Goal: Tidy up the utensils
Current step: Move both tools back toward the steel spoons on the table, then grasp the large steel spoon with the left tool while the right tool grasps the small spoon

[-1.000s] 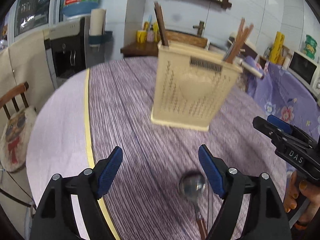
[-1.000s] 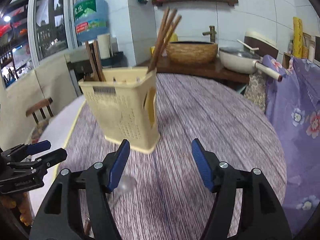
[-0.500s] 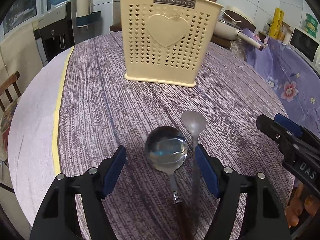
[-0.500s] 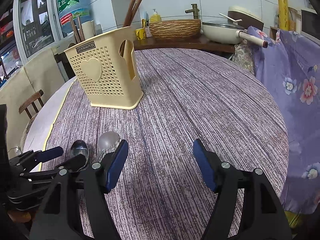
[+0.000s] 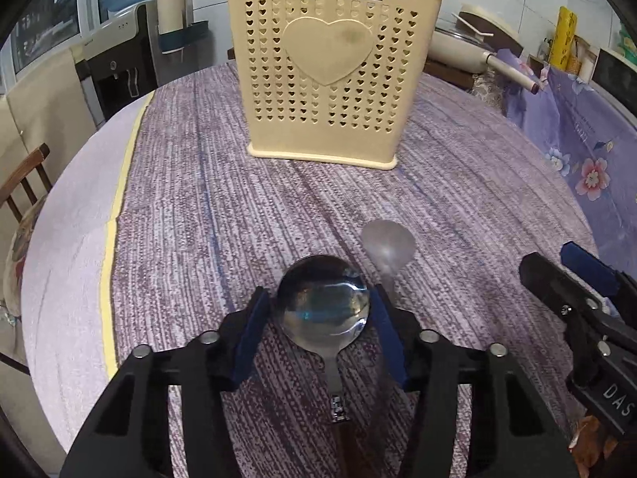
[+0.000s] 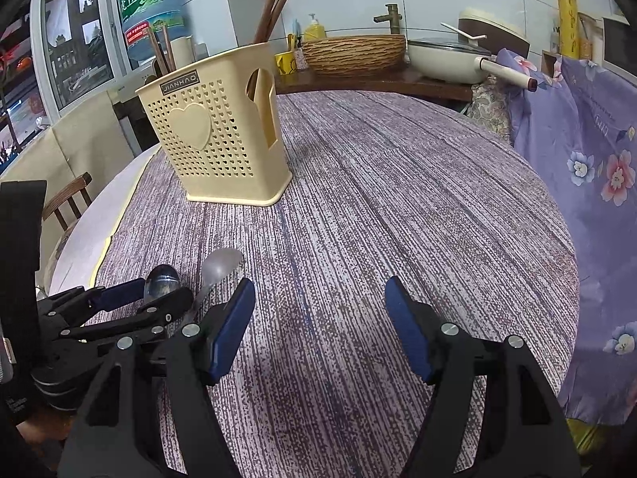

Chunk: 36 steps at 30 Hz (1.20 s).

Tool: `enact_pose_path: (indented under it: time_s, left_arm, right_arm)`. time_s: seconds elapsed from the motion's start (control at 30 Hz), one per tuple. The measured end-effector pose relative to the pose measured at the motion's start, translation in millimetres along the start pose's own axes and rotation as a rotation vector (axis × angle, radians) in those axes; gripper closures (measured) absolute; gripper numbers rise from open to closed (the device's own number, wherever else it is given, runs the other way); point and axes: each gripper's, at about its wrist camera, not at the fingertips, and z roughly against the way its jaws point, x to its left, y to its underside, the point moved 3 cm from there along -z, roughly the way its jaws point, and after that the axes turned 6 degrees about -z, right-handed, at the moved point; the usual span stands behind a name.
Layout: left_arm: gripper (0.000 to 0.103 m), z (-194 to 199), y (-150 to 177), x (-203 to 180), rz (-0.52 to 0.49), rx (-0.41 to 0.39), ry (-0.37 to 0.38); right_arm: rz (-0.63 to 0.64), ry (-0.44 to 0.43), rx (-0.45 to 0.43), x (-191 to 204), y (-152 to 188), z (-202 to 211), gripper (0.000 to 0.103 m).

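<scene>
Purple striped tablecloth (image 6: 418,207) lay over the round table, woven brown basket (image 6: 354,53) beside cream lidded pan (image 6: 446,59), blue water-cooler bottle (image 6: 149,12), wooden chair (image 5: 24,183)

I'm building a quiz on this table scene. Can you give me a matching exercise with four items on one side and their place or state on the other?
1. metal spoon
2. translucent spoon
3. utensil holder
4. right gripper

A. stands upright at the far side of the table
B. open over bare tablecloth
C. bowl between the left gripper's fingers
D. lies just right of the left gripper

Pairs: 1-C, 2-D, 3-A, 4-B
</scene>
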Motion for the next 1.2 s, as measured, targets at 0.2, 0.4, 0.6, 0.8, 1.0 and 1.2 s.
enact_pose_path:
  time_s: [0.2, 0.4, 0.6, 0.8, 1.0, 1.2]
  left_arm:
    - [0.056, 3.1, 2.7, 5.1, 0.01, -0.006, 0.015]
    - [0.056, 5.1, 5.8, 26.2, 0.025, -0.005, 0.009]
    - [0.056, 5.1, 5.7, 63.0, 0.07, -0.002, -0.011]
    - [0.056, 4.8, 5.0, 73.9, 0.071, -0.006, -0.005]
    - [0.056, 4.7, 6.3, 74.7, 0.055, -0.011, 0.002]
    - [0.056, 3.8, 4.9, 74.8, 0.048, -0.006, 0.002]
  right_arm:
    - [-0.002, -0.003, 0.02, 1.8, 0.8, -4.3, 0.035]
    - [-0.001, -0.047, 0.078, 15.0, 2.4, -15.0, 0.035]
    - [0.034, -0.076, 0.142, 46.2, 6.5, -31.3, 0.035]
    - [0.111, -0.048, 0.178, 82.2, 9.8, -48.5, 0.035]
    - [0.138, 0.009, 0.184, 91.1, 8.4, -63.7, 0.043]
    - [0.141, 0.04, 0.176, 92.4, 3.5, -70.6, 0.056]
